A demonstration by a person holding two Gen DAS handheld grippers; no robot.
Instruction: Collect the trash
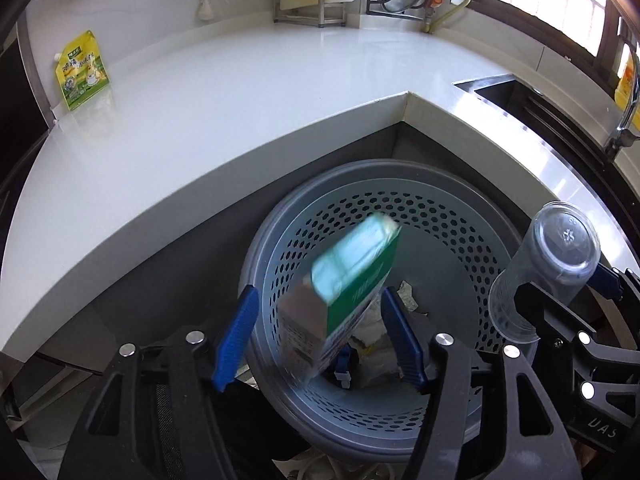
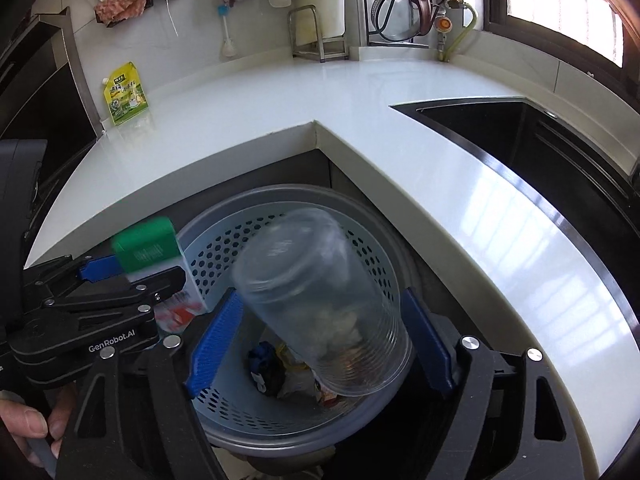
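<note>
A grey perforated trash bin (image 1: 452,240) stands on the floor below the counter's inner corner, with crumpled wrappers (image 1: 374,340) at its bottom. My left gripper (image 1: 319,292) hangs over it, open. A green and white carton (image 1: 348,280), tilted and blurred, is between its blue pads with a gap on the left side. In the right wrist view my right gripper (image 2: 322,296) is open above the same bin (image 2: 280,196). A clear plastic cup (image 2: 320,304), mouth down and blurred, sits between its fingers without touching either pad. The carton (image 2: 148,248) shows at the left there.
A yellow-green spouted pouch (image 1: 82,70) leans on the wall at the white counter's (image 1: 240,92) far left. A dark sink (image 2: 520,140) is set in the counter at right, with a faucet (image 1: 624,120). Racks and utensils line the back wall. A person's hand (image 2: 28,428) holds the left gripper.
</note>
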